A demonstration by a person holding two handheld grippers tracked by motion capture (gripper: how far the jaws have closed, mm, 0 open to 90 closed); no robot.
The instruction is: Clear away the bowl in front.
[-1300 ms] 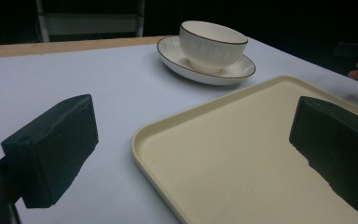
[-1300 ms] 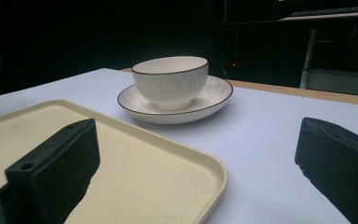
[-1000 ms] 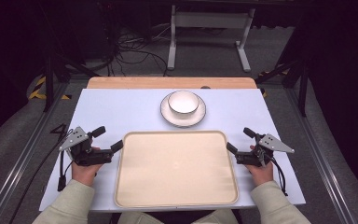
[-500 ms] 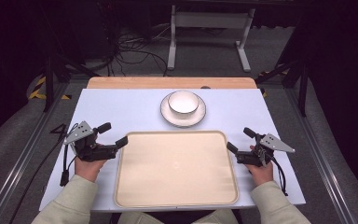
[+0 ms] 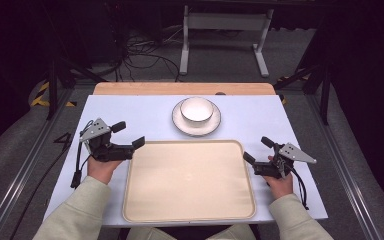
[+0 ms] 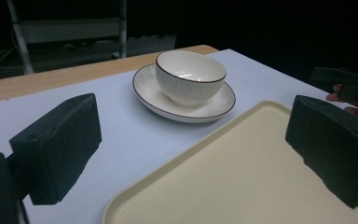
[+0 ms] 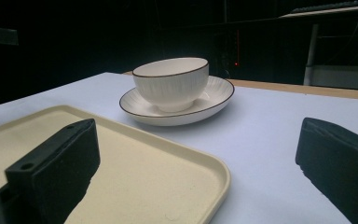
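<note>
A white bowl (image 5: 197, 108) with a dark rim stands upright on a white plate (image 5: 181, 125) at the back middle of the table. In front of it lies a cream tray (image 5: 188, 181) with nothing on it. My left gripper (image 5: 128, 134) hovers open at the tray's back left corner, raised off the table. My right gripper (image 5: 258, 149) stands open just off the tray's right edge. The left gripper view has the bowl (image 6: 190, 76) and plate (image 6: 151, 91) ahead between wide-apart jaws. The right gripper view has the bowl (image 7: 170, 83), plate (image 7: 216, 96) and tray (image 7: 135, 177) ahead.
The pale blue table top (image 5: 130, 112) has a wooden strip (image 5: 180, 88) along its far edge. Bare table lies to either side of the plate. A metal stand (image 5: 225, 30) and cables (image 5: 140, 55) are on the dark floor beyond.
My left gripper has lifted and moved forward and right, toward the tray's back left corner. The right gripper has stayed in place.
</note>
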